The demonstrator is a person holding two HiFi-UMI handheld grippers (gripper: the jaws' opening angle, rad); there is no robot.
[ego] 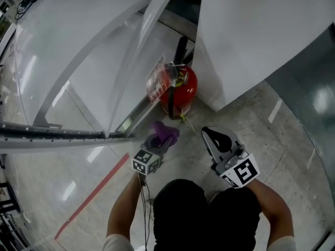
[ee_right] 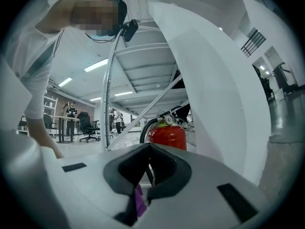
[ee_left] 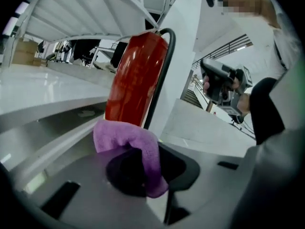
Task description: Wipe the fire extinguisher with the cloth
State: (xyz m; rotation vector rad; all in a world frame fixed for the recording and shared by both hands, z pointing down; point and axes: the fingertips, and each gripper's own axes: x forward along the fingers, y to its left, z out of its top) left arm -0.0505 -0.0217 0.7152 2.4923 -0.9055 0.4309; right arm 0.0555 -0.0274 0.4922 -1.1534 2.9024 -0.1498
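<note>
no readable text anywhere, tag (ego: 156, 82) on the fire extinguisher (ego: 184, 90) too blurred

Glossy grey floor (ego: 246, 124), red fire extinguisher (ego: 180, 90) standing, red stripe (ego: 94, 192)

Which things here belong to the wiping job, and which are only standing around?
Job: cloth, clamped in the left gripper; extinguisher.
Standing around: right gripper, shut on nothing; white panel; red floor line; office chair.
</note>
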